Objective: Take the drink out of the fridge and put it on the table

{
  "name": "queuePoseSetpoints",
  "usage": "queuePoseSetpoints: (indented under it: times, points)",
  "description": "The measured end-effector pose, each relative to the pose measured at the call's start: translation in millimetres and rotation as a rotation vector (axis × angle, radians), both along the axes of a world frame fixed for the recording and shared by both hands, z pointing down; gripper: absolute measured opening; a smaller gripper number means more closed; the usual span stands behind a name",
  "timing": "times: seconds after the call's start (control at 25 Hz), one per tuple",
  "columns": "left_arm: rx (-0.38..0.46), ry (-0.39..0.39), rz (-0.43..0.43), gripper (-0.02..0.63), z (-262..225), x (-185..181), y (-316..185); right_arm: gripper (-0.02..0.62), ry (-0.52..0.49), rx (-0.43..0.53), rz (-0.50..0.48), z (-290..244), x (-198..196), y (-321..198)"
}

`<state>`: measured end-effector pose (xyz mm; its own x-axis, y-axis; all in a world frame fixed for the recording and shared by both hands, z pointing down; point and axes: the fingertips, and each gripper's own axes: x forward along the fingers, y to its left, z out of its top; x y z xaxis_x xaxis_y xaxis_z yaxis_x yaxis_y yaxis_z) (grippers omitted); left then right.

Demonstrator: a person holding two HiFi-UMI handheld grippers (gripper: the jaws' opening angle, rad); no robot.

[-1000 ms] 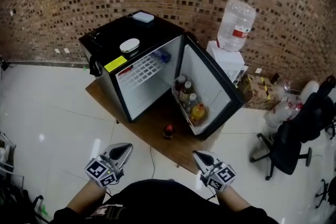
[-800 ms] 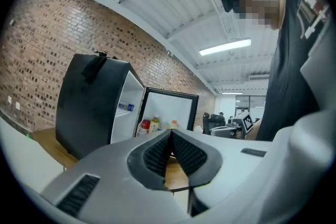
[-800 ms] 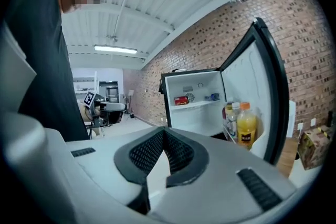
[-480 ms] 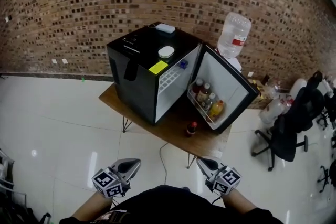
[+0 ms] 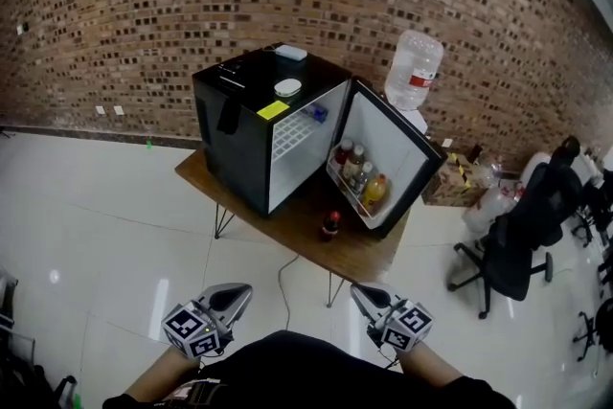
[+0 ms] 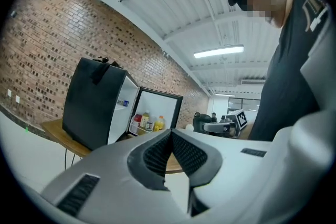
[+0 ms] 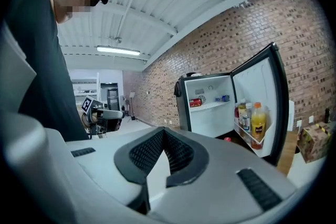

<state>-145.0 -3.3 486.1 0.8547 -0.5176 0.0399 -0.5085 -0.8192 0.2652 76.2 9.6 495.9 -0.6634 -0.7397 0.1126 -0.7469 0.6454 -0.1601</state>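
Observation:
A black mini fridge (image 5: 251, 134) stands on a wooden table (image 5: 369, 254) with its door (image 5: 388, 153) swung open. Several bottles (image 5: 356, 175) fill the door shelf, an orange one (image 7: 257, 122) among them. A dark drink bottle with a red cap (image 5: 330, 225) stands on the table in front of the fridge. My left gripper (image 5: 239, 292) and right gripper (image 5: 357, 292) hang low near my body, well short of the table. Both are shut and hold nothing. A red can (image 7: 195, 103) lies on the inner shelf.
A large water jug (image 5: 414, 70) sits on a dispenser right of the fridge. A black office chair (image 5: 522, 235) and a cardboard box (image 5: 450, 182) stand at the right. Glossy white floor lies between me and the table. A brick wall runs behind.
The fridge and table now lie farther from me than a second ago, and the dark bottle stands on the table throughout. Both grippers stay shut by my body.

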Motion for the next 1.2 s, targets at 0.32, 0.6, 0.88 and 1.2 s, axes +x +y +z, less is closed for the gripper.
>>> queuePoseSetpoints:
  times: [0.32, 0.6, 0.88, 1.2]
  points:
    - [-0.008, 0.044, -0.112, 0.005, -5, 90, 51, 0.026, -0.041, -0.026, -0.106, 25, 73, 41]
    - [0.006, -0.042, -0.068, 0.005, 2, 92, 67, 0.025, -0.055, -0.009, -0.133, 29, 57, 54]
    - [0.041, -0.056, -0.055, 0.005, 0, 62, 66, 0.023, -0.057, -0.027, -0.151, 27, 16, 61]
    - [0.021, -0.035, -0.058, 0.005, 0, 54, 64, 0.023, -0.041, -0.023, -0.164, 21, 7, 61]
